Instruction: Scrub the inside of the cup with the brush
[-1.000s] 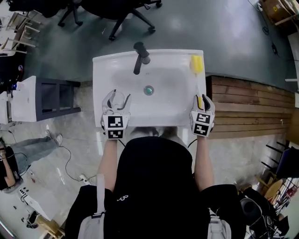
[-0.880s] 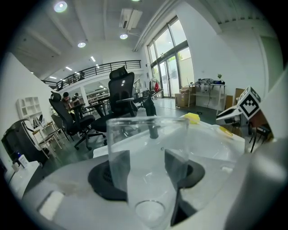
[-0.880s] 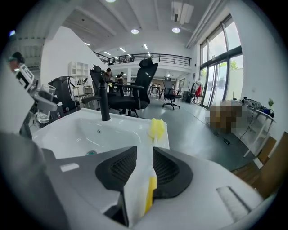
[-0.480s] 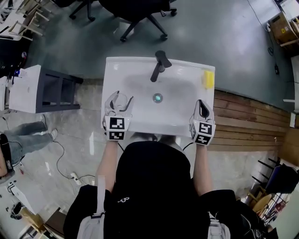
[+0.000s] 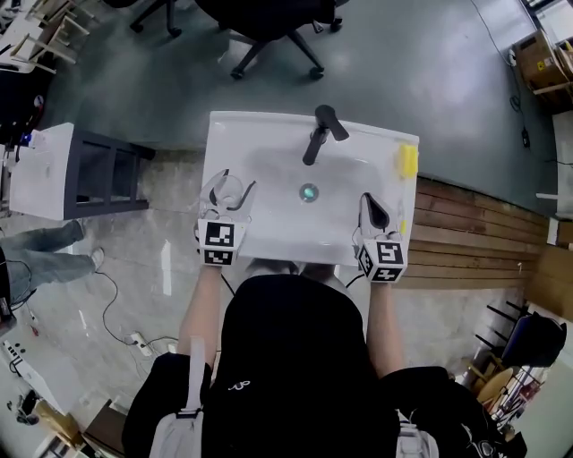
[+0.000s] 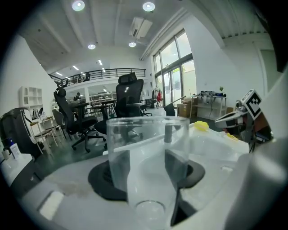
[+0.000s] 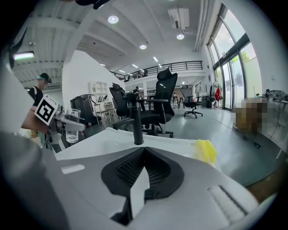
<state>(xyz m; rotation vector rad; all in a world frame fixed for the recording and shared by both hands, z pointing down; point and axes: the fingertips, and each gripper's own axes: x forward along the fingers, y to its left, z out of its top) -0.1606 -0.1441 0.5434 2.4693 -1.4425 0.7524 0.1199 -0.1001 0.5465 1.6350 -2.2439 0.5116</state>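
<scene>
A clear cup (image 5: 227,191) (image 6: 148,166) stands upright between the jaws of my left gripper (image 5: 233,184) (image 6: 148,184), which is shut on it over the left side of the white sink (image 5: 269,125). My right gripper (image 5: 366,200) (image 7: 142,155) is shut with nothing in it, over the basin's right side and pointing at the black faucet (image 5: 320,132) (image 7: 135,121). A yellow brush (image 5: 408,159) (image 7: 206,151) lies on the sink's right rim, beyond and to the right of that gripper. In the right gripper view the cup (image 7: 72,127) shows at far left.
The drain (image 5: 309,191) sits in the basin's middle. A grey shelf unit (image 5: 98,183) stands left of the sink and a wooden platform (image 5: 483,219) to its right. Office chairs (image 5: 269,27) stand on the floor behind.
My right gripper stood open at the right rim with something yellow at its tips; it has shut empty and swung inward over the basin. The left gripper keeps the cup.
</scene>
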